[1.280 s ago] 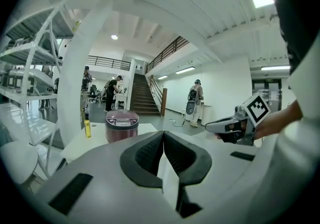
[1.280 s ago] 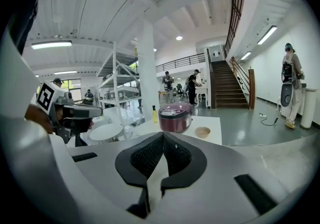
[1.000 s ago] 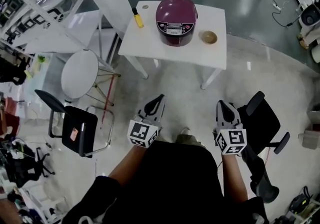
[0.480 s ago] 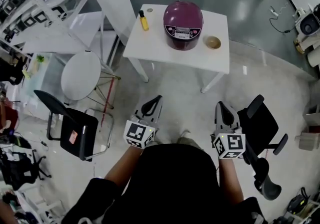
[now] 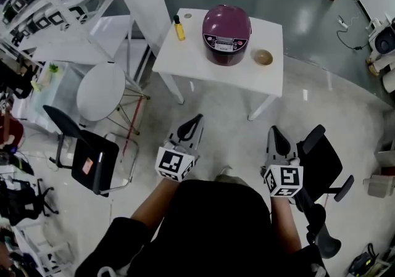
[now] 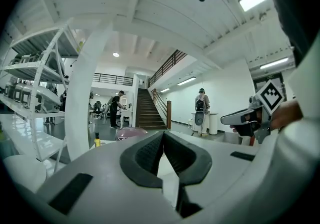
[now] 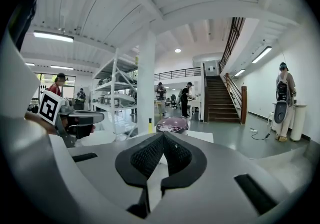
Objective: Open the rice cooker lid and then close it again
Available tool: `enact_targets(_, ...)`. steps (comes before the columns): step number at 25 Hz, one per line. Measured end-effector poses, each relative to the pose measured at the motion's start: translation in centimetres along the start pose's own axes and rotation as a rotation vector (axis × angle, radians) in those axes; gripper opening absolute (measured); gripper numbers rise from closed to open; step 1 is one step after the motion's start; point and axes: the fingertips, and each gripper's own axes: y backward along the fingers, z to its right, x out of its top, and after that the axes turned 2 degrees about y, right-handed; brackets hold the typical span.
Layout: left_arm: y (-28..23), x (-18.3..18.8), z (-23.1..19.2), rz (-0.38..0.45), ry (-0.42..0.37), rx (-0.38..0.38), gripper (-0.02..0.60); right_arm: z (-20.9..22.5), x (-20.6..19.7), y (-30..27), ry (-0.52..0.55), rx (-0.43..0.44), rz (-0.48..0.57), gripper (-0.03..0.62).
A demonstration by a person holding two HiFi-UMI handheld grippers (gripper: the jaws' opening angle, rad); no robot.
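Pale floor (image 5: pixel 228 115) lies beneath the person. Nearest, the left tongs (image 5: pixel 195 119) and right tongs (image 5: pixel 274 131) are held side by side, apart from each other, both clenched on nothing. Beyond them, well apart across bare floor, stands the white tabletop (image 5: pixel 197 63). On it sits the purple cooker (image 5: pixel 226 32), lid down, between a yellow bottle (image 5: pixel 179 28) on its left and a small bowl (image 5: pixel 263 57) on its right.
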Motion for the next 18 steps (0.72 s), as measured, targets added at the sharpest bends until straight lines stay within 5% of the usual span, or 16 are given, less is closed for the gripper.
enact_targets(18,-1.7,0.4,2.6,0.002,-0.02,0.078,0.004,4.3,-1.4,0.7,-0.001,0.061,0.0,-0.002)
